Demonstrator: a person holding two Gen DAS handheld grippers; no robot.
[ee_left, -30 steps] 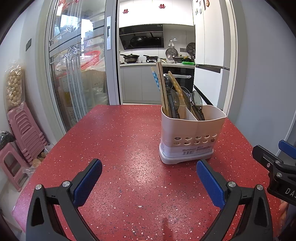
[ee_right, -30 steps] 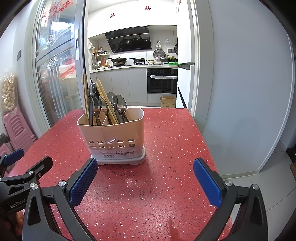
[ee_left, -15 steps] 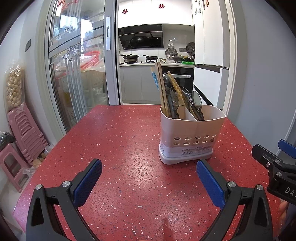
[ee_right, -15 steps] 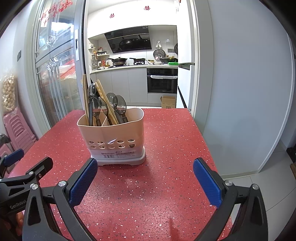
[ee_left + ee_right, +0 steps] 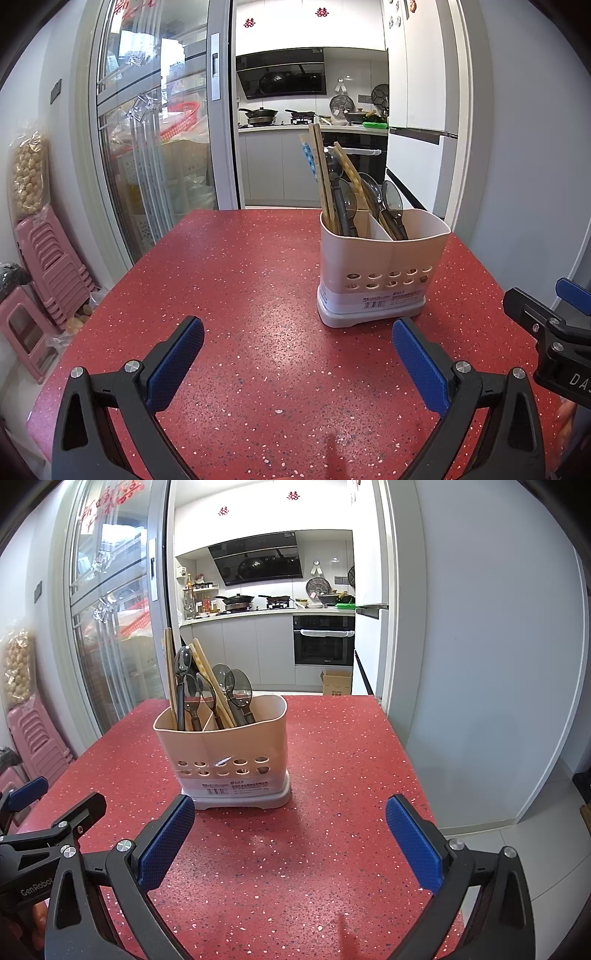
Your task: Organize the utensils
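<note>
A cream plastic utensil holder stands upright on the speckled red table, with a row of oval holes low on its wall and a barcode label near its grey base. A divider splits it: wooden chopsticks and dark spoons stand handle-down in both compartments. The left gripper hovers over the table, jaws spread wide, holding nothing. The right gripper sits just short of the holder, jaws equally wide and empty.
</note>
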